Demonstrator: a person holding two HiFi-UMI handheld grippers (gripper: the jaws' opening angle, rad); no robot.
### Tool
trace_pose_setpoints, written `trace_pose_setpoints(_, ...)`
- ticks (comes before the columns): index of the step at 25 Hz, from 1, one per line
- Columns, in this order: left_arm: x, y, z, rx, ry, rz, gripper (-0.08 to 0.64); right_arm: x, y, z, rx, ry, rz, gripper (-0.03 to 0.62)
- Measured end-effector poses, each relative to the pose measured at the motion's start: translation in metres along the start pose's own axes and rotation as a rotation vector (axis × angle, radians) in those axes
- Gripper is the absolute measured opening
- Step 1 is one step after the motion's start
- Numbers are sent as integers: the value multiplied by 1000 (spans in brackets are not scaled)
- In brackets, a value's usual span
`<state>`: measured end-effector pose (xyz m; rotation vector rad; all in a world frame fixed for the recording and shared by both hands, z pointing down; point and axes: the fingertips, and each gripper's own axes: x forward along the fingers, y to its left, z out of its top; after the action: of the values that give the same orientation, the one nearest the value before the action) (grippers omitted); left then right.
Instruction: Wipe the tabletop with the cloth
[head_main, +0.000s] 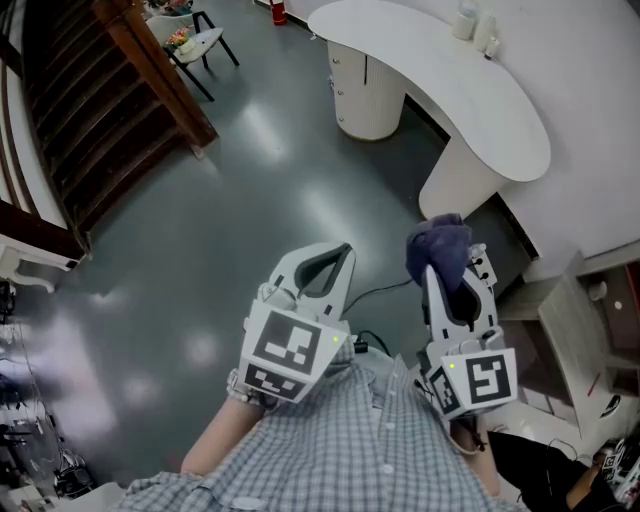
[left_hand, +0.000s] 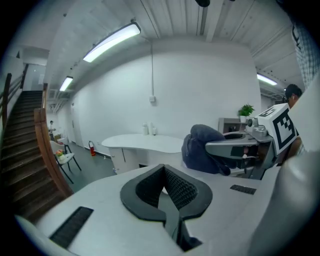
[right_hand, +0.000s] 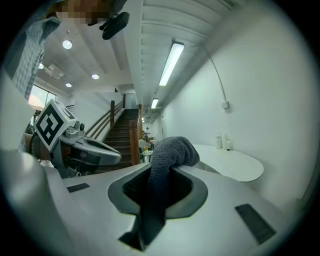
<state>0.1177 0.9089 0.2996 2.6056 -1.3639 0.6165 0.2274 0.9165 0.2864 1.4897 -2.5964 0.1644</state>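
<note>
As the right gripper pinches its bunched fold, the dark-blue terry cloth looks soft, limp and light; the left gripper has its jaws pressed together, empty.

White curved tabletop; bottles at end.

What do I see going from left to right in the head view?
First the wooden stairs → left tongs, shut and empty → dark cloth, pinched in the right tongs.
</note>
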Motion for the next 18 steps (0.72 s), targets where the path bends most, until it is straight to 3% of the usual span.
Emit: trace_pose_setpoints(18,6,11,-10,-20,23,15,5,5,-10,-12,21,23,-26,54)
